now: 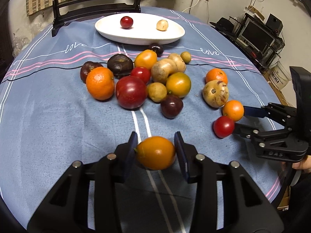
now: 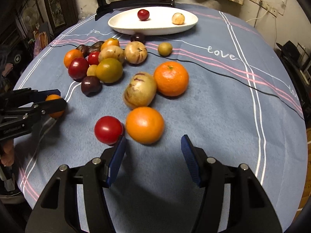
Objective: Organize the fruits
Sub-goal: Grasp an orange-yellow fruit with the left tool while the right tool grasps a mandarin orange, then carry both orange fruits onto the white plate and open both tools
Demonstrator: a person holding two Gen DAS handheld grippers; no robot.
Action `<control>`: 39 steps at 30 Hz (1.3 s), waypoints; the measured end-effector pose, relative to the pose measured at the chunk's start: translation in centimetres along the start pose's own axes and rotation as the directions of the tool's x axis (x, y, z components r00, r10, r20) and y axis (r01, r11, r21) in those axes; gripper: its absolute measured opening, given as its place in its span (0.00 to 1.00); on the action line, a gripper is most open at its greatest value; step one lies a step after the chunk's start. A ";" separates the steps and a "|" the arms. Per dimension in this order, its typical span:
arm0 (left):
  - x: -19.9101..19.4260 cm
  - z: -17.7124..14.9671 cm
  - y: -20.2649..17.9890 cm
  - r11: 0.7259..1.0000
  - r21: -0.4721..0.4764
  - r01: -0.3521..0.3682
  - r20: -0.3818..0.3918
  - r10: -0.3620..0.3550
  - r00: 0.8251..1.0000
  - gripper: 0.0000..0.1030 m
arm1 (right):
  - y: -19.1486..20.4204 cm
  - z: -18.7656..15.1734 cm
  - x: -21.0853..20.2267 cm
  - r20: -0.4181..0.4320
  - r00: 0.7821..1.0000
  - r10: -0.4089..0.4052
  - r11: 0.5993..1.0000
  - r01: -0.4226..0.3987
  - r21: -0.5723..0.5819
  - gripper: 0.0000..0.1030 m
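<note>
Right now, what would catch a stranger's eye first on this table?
A heap of fruits in orange, red and dark purple crowds the middle of the blue tablecloth. Behind it, a white plate holds just two. Nearest, the left gripper clasps a small orange fruit.

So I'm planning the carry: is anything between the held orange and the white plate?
Yes. The fruit pile lies on the cloth between the orange in the left hand-held gripper and the plate.

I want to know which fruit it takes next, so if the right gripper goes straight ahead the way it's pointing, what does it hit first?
Most likely the orange just ahead of the open right gripper; the red tomato sits beside its left finger.
</note>
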State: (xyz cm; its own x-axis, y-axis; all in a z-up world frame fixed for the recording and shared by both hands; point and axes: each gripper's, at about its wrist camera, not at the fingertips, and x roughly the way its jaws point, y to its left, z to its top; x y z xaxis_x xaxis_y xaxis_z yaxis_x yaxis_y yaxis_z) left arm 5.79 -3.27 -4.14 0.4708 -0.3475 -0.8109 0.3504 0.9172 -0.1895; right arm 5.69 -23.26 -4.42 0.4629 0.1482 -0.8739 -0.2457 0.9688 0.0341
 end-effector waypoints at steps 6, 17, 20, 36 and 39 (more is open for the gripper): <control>-0.2 -0.1 0.3 1.000 -0.007 -0.007 0.001 0.007 1.000 0.38 | 1.1 0.9 0.6 0.029 1.000 -0.008 0.999 0.010 -0.043 0.58; -0.3 0.0 0.4 1.000 -0.011 -0.004 0.005 0.004 1.000 0.36 | 1.3 1.2 0.9 0.026 0.999 -0.028 0.999 0.028 -0.019 0.39; -0.4 0.0 0.4 1.000 -0.011 -0.003 0.007 0.003 1.000 0.36 | 1.2 1.0 0.7 0.029 0.999 -0.021 1.000 0.021 -0.009 0.39; -0.2 -1.5 0.6 0.999 0.015 -0.037 -0.003 0.037 0.999 0.51 | 0.4 -0.1 -0.2 0.038 0.999 -0.016 1.000 0.015 0.014 0.39; -0.1 -1.6 0.8 0.999 0.012 -0.038 -0.007 0.038 0.999 0.51 | 0.4 -0.1 -0.2 0.038 0.999 -0.017 1.000 0.017 0.012 0.39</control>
State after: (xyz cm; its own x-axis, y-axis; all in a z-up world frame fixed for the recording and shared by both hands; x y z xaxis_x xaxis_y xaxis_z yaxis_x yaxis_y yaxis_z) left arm 4.76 -2.21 -5.12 0.4780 -0.3107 -0.8216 0.3416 0.9275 -0.1520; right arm 5.42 -22.93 -4.31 0.4987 0.1389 -0.8556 -0.2280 0.9733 0.0251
